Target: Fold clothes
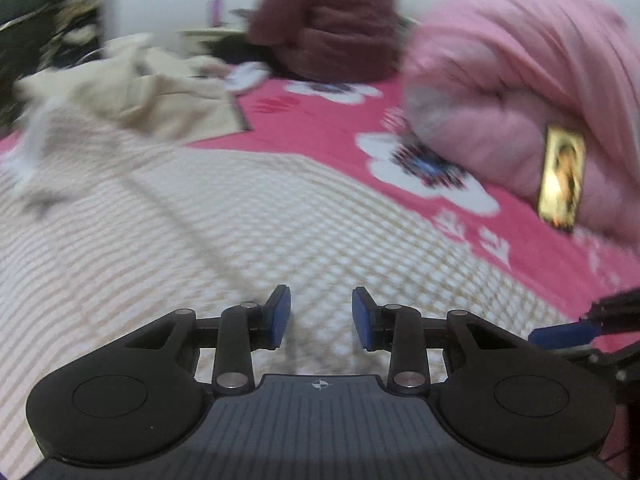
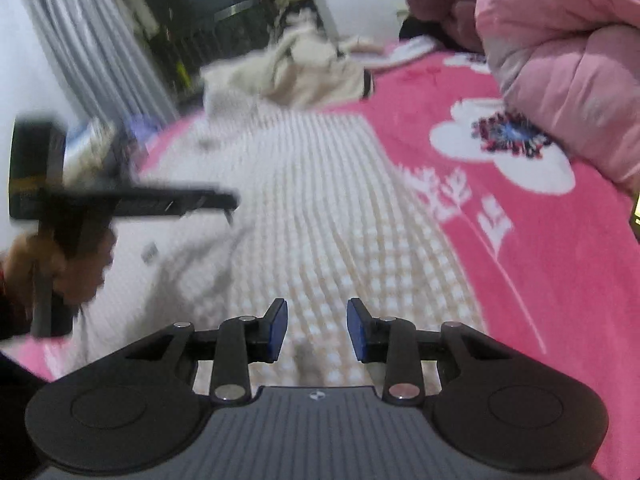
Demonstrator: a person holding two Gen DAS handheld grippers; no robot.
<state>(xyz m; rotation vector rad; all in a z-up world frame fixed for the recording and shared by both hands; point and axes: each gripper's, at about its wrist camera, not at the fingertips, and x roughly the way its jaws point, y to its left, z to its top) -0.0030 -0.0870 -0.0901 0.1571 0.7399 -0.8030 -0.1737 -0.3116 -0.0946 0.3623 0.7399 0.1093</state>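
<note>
Left gripper [image 1: 321, 318]: lower centre of the left wrist view, blue pads spread apart, nothing between them, low over the checked garment.
Hand [image 2: 60, 268]: left edge of the right wrist view, gripping the left tool's handle above the garment's rumpled white edge.
Checked garment [image 1: 208, 216]: a cream-and-white waffle-check piece lying spread on the bed, filling the left and centre of both views; its far end bunches toward the upper left, and a long crease runs diagonally across it.
Cream clothes [image 2: 304, 68]: a loose heap at upper centre, beyond the checked piece.
Right gripper [image 2: 317, 330]: lower centre of its own view, pads likewise parted and empty, over the garment's near end.
Bed cover [image 2: 500, 240]: pink with white flowers, bare to the right.
Pink quilt [image 2: 568, 60]: bundled at upper right.
Doing it well: both views are motion-blurred, so the stage is unclear; I judge any pinch should take matching edge points, both layers, with the cloth smoothed flat.
</note>
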